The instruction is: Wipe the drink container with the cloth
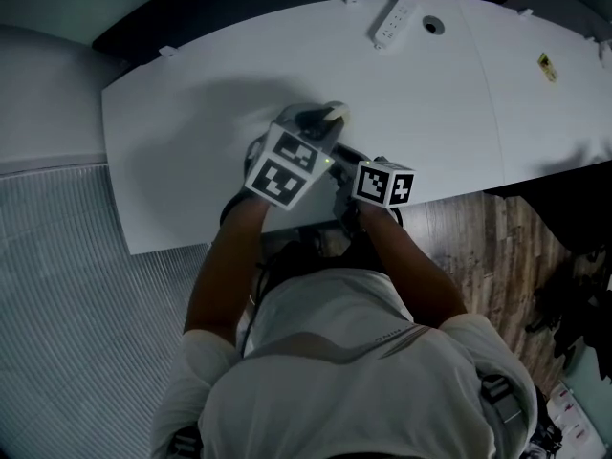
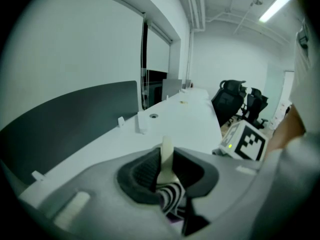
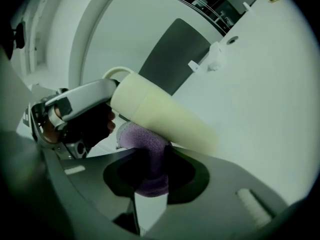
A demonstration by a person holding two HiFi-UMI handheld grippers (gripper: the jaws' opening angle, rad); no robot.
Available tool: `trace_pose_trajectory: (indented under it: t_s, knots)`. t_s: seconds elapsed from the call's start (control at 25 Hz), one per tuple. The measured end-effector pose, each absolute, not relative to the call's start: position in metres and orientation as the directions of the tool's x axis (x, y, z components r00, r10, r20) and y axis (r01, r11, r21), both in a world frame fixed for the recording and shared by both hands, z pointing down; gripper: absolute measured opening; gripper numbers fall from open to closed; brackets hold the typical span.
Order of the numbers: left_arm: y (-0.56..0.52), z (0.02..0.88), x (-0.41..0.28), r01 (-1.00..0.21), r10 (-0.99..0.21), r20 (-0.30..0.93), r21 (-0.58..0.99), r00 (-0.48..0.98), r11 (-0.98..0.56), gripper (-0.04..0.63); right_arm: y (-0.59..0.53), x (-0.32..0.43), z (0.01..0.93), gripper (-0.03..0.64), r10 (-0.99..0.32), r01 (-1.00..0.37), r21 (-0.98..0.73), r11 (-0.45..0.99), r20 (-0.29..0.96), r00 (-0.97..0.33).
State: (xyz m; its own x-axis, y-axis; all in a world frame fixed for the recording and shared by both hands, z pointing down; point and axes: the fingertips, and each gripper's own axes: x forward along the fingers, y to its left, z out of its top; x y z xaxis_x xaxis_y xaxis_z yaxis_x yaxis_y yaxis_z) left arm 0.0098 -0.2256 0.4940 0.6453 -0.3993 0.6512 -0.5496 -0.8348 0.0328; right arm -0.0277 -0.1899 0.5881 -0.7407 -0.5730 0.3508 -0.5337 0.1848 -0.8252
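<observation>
The drink container [image 3: 160, 111] lies aslant, its long axis running from upper left to lower right in my right gripper view, with the looped end at upper left. It's pale cream and smooth. My left gripper [image 2: 167, 171] is clamped on that looped end. My right gripper [image 3: 150, 174] pinches the purple cloth [image 3: 142, 141], which touches the container's underside over the white table [image 3: 260, 84].

Bare desk [image 1: 182, 132] spreads wide to left and right; a power strip [image 1: 395, 21] and a dark partition [image 1: 239, 12] bound its far edge.
</observation>
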Motion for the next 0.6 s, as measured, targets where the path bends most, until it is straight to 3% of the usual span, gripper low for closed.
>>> trace_pose_trajectory:
  t_s: [0.4,0.6]
  knots:
    - [-0.226,0.493,0.01,-0.544,-0.386,0.66,0.042,0.645,-0.838,0.069,-0.189,-0.025,0.639,0.104,-0.513,-0.63,-0.775,0.04,0.525,-0.679]
    - [-0.223,0.493,0.01,-0.533,-0.371,0.667,0.047,0.647,-0.845,0.071,-0.175,-0.023,0.635,0.106,-0.496,-0.602,-0.797,0.049,0.504,-0.707]
